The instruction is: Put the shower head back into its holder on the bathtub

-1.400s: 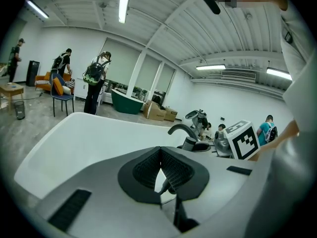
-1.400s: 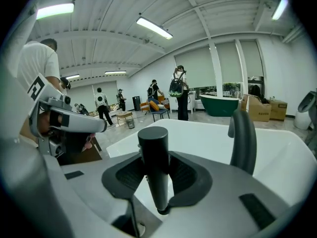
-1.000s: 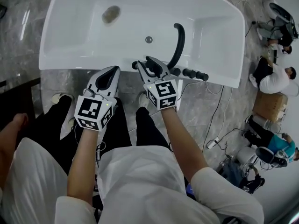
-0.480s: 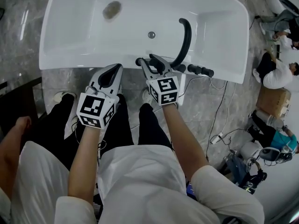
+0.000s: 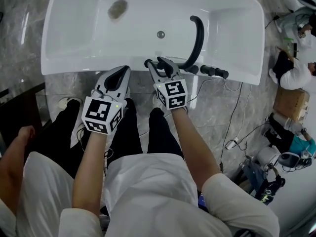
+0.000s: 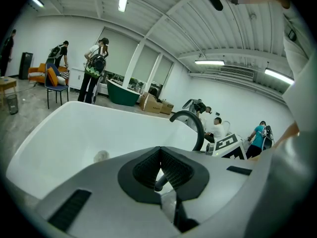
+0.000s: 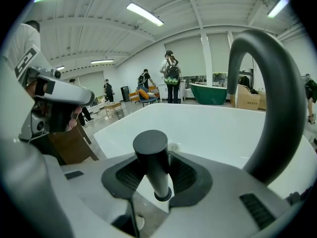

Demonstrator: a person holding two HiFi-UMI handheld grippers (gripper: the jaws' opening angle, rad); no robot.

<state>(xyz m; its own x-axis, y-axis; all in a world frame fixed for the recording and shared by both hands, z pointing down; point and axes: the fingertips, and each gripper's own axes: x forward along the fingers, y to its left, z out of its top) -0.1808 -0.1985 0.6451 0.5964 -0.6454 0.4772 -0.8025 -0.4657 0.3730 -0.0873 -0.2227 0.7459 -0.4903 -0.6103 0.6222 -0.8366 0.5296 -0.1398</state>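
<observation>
Right now you are holding your left gripper [image 5: 120, 72] at the centre of the head view, its jaws pressed together on nothing. Just right of it, your right gripper [image 5: 162, 65] is pinching the dark shower head [image 7: 151, 150] at the bathtub's [image 5: 64, 65] near rim, left of the curved black spout [image 5: 197, 38].

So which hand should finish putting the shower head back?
Right. The right gripper clamps the shower head in its fingers at the bathtub rim; the left gripper is shut, empty, off to the side.
</observation>
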